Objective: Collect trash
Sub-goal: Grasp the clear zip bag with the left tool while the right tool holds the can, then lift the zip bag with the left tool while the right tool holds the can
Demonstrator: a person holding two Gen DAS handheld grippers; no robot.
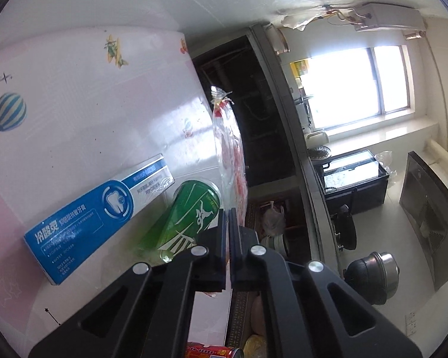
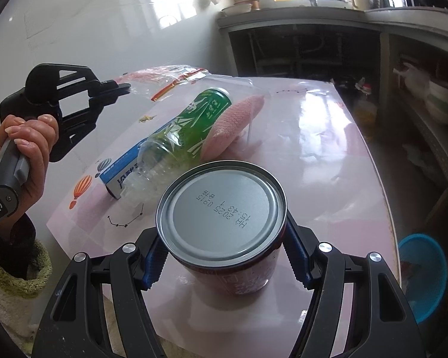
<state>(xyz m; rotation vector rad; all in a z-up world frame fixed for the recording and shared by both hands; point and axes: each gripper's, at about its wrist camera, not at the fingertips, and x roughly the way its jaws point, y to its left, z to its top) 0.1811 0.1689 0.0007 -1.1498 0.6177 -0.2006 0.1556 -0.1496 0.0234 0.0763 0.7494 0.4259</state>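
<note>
My left gripper [image 1: 227,212] is shut on the edge of a clear plastic bag with red print [image 1: 230,155], which trails away from its tips. The right wrist view shows that gripper [image 2: 125,88] in a person's hand [image 2: 30,140], raised over the far left of the pink table [image 2: 328,137], pinching the bag [image 2: 167,79]. My right gripper [image 2: 224,256] holds a red can with a silver lid [image 2: 221,205], a pad pressed on each side. A green-labelled plastic bottle [image 2: 188,131] lies on its side beside a blue toothpaste box [image 1: 98,214]. A pink textured pad [image 2: 233,122] lies behind the bottle.
The table's right edge [image 2: 385,197] drops to the floor, where a blue basin [image 2: 424,274] stands. Grey counter shelves [image 2: 418,68] with bags and bowls run along the back and right. A white tiled wall [image 2: 89,24] rises behind the table.
</note>
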